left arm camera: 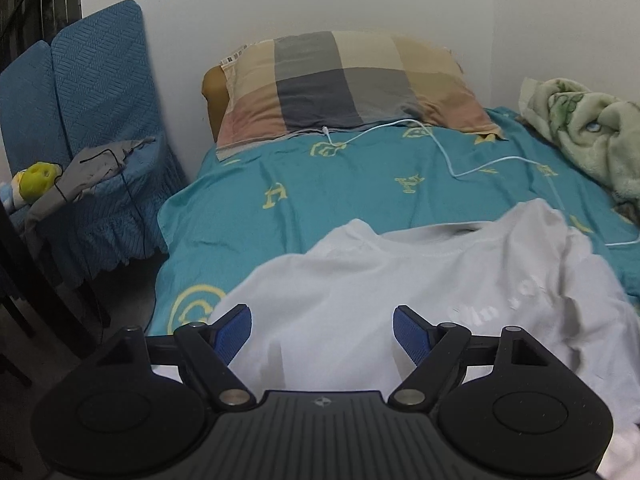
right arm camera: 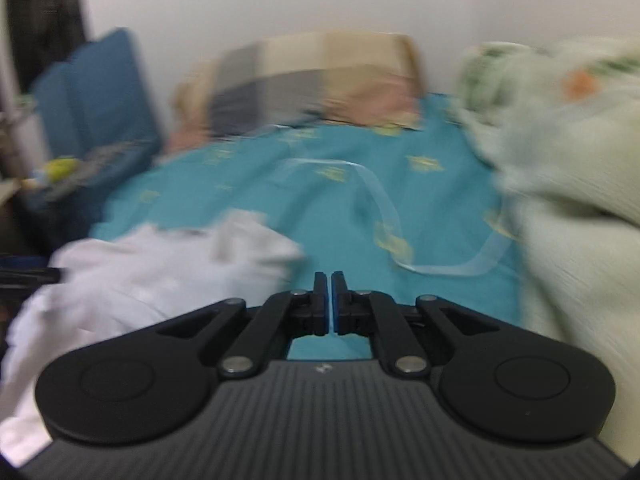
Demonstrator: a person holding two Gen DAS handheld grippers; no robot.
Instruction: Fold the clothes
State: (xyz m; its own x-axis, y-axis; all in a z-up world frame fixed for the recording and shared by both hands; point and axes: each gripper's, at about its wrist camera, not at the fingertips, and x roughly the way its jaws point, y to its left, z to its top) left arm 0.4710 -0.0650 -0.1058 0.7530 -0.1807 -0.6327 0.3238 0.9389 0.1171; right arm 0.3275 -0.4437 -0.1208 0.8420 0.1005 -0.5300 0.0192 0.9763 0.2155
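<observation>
A white T-shirt [left arm camera: 400,292] lies rumpled on the teal bed cover [left arm camera: 320,196], its collar toward the pillow. My left gripper [left arm camera: 322,328] is open, its blue pads [left arm camera: 234,332] spread wide just above the shirt's near part, holding nothing. In the blurred right wrist view the shirt [right arm camera: 152,276] lies to the left. My right gripper [right arm camera: 330,300] is shut with nothing between its fingers, above bare teal cover [right arm camera: 360,208] to the right of the shirt.
A checked pillow [left arm camera: 344,84] lies at the head of the bed. A white cable [left arm camera: 448,156] runs across the cover. A pale green blanket [left arm camera: 588,128] is heaped at the right, large in the right wrist view [right arm camera: 568,184]. A blue-covered chair [left arm camera: 100,120] with grey cloth stands left.
</observation>
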